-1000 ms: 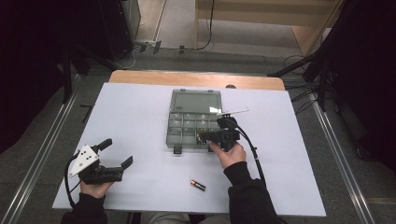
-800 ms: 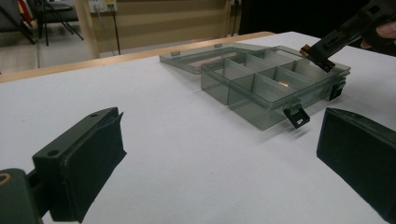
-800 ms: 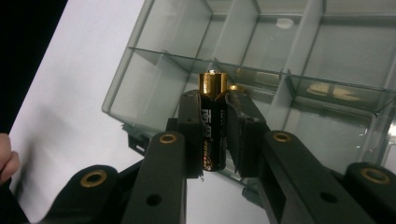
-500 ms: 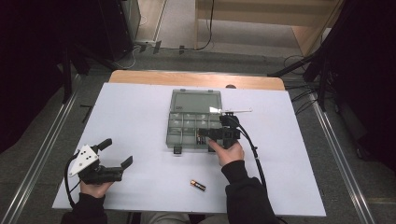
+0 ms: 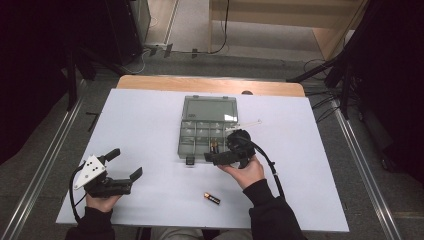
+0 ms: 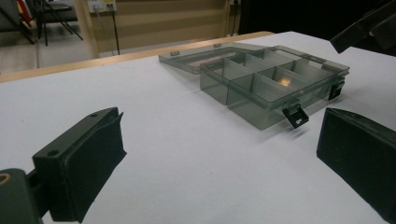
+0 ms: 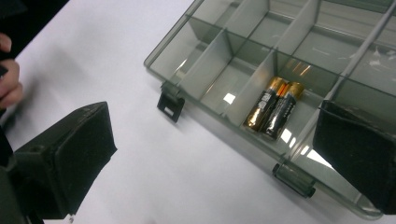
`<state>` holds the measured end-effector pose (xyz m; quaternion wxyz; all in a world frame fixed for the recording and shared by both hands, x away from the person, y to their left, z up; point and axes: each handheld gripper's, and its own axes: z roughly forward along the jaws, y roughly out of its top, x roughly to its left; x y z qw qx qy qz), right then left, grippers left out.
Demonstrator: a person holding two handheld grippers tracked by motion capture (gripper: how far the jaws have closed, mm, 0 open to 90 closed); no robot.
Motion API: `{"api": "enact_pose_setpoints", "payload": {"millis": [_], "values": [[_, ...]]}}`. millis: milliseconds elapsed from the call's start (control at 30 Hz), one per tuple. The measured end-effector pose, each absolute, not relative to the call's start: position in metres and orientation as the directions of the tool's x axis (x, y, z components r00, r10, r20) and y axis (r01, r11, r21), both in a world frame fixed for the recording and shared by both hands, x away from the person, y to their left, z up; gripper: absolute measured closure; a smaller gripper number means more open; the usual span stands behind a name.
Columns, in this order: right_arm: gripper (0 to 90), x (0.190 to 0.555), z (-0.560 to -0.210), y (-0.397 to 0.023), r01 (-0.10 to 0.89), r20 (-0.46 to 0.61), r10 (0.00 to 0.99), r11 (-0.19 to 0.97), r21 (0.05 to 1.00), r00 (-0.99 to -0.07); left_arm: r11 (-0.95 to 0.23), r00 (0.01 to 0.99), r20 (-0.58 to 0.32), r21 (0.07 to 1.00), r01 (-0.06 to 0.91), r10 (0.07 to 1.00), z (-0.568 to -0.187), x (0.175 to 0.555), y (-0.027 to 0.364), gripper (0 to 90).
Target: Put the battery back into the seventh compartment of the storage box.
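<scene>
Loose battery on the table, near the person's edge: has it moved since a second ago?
No. The battery lies at the same spot in front of the plastic box, clear of both grippers.

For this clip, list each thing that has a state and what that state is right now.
Organizer box: open, lid laid flat behind it.
Two batteries: lying side by side in a front compartment.
Loose battery: on its side on the table.
Left gripper: open, empty.
Right gripper: open, empty, at the box's front edge.
</scene>
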<state>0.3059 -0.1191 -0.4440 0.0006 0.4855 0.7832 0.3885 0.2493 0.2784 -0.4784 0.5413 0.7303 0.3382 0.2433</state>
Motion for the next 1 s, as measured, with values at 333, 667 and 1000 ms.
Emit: {"api": "enact_pose_setpoints", "payload": {"millis": [333,667,1000], "values": [[0.0,0.288,-0.443,-0.107,0.707,0.277,0.741,0.356,0.611,-0.612,-0.187,0.655,-0.010,0.955,0.230,0.755,-0.479,0.249,0.278,0.8],[0.0,0.276,-0.453,-0.088,0.664,0.120,0.713,0.559,0.497,-0.691,-0.189,0.656,-0.009,0.955,0.230,0.755,-0.479,0.250,0.278,0.7],[0.0,0.260,-0.461,-0.073,0.613,0.045,0.653,0.681,0.400,-0.756,-0.188,0.657,-0.010,0.955,0.231,0.754,-0.479,0.250,0.278,0.8]]}}
